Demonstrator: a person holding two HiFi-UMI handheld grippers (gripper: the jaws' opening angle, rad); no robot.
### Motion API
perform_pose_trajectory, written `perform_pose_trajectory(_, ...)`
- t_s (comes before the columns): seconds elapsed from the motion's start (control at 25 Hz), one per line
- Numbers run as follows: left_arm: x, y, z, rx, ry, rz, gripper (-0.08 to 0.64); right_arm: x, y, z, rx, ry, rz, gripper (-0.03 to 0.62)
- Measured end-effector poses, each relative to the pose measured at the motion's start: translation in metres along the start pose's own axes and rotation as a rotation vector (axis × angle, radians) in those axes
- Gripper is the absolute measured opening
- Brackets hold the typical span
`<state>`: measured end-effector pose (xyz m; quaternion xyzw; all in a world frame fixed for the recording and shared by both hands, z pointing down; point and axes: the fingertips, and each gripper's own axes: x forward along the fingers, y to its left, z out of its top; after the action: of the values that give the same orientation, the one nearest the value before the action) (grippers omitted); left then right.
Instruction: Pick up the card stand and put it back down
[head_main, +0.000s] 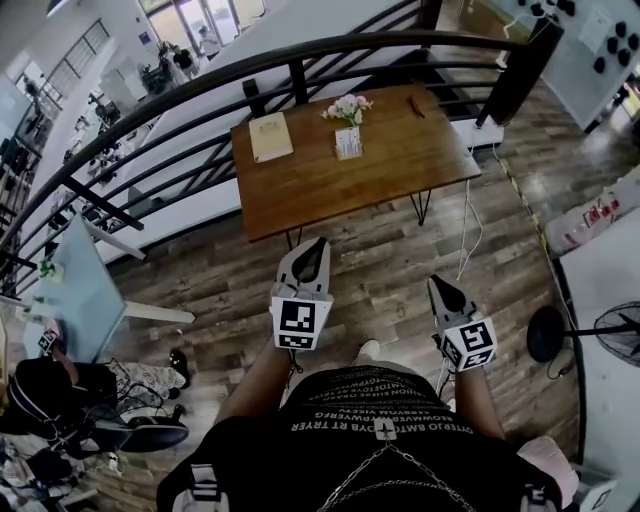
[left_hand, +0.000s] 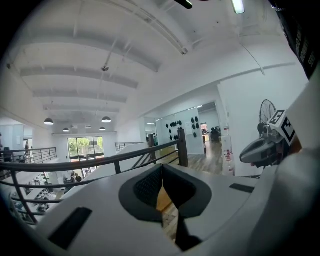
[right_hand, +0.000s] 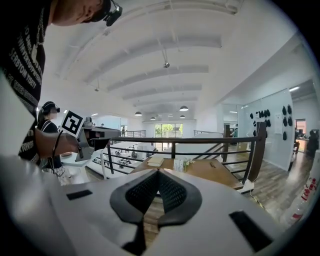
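Head view, card stand (head_main: 348, 145) standing on wooden table (head_main: 400, 170), left gripper (head_main: 312, 250) and right gripper (head_main: 440, 286) hovering well short of it, left gripper view, jaws pressing together, empty, right gripper view, jaws clenching on nothing, card stand (right_hand: 178, 165) showing ahead.

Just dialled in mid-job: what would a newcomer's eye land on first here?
The wooden table stands out, set against the black railing. The card stand is near its middle, with pink flowers just behind it and a tan book further left in the head view. Nearer, over the plank floor and short of the table, the left gripper and right gripper are both shut and empty.
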<state>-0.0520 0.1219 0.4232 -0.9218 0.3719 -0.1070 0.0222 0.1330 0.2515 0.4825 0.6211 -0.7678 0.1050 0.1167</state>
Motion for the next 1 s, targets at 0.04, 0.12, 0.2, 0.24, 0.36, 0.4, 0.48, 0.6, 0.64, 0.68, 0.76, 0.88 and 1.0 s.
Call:
perform_pose_trajectory(0.04, 0.006, -0.004, 0.004, 0.001, -0.006, 0.001, 0.028, 0.001, -0.008, 0.0, -0.001, 0.001, 0.003, 0.011)
perform_pose_trajectory(0.12, 0.015, -0.012, 0.009, 0.006, -0.013, 0.004, 0.028, 0.003, -0.021, 0.0, -0.003, 0.0, 0.011, 0.011)
perform_pose_trajectory(0.2, 0.025, -0.017, 0.012, 0.005, -0.013, 0.012, 0.028, 0.005, -0.033, 0.002, -0.008, -0.001, 0.023, 0.011)
perform_pose_trajectory(0.24, 0.03, -0.02, 0.014, -0.001, -0.012, 0.017, 0.028, 0.006, -0.039, 0.003, -0.011, -0.001, 0.031, 0.011)
perform_pose_trajectory(0.36, 0.036, -0.027, 0.019, -0.007, -0.008, 0.028, 0.029, 0.009, -0.055, 0.004, -0.014, 0.001, 0.048, 0.011)
perform_pose_trajectory(0.4, 0.035, -0.028, 0.019, -0.002, -0.005, 0.033, 0.029, 0.01, -0.059, 0.004, -0.011, 0.003, 0.05, 0.011)
perform_pose_trajectory(0.48, 0.032, -0.025, 0.015, 0.006, 0.01, 0.056, 0.029, 0.013, -0.067, 0.001, -0.006, 0.008, 0.049, 0.011)
perform_pose_trajectory(0.6, 0.028, -0.015, 0.005, -0.002, 0.033, 0.095, 0.029, 0.022, -0.072, 0.003, -0.007, 0.01, 0.053, 0.011)
perform_pose_trajectory(0.64, 0.026, -0.012, 0.002, -0.004, 0.038, 0.103, 0.029, 0.026, -0.071, 0.005, -0.01, 0.007, 0.058, 0.011)
perform_pose_trajectory(0.68, 0.025, -0.008, -0.001, -0.003, 0.042, 0.11, 0.028, 0.031, -0.07, 0.008, -0.015, 0.004, 0.064, 0.011)
perform_pose_trajectory(0.76, 0.024, -0.001, -0.005, 0.009, 0.054, 0.123, 0.028, 0.044, -0.069, 0.013, -0.024, -0.005, 0.078, 0.011)
perform_pose_trajectory(0.88, 0.03, 0.012, -0.007, 0.034, 0.072, 0.137, 0.029, 0.062, -0.065, 0.023, -0.027, -0.016, 0.096, 0.011)
perform_pose_trajectory(1.0, 0.043, 0.024, -0.004, 0.048, 0.066, 0.135, 0.028, 0.079, -0.065, 0.034, -0.034, -0.032, 0.103, 0.011)
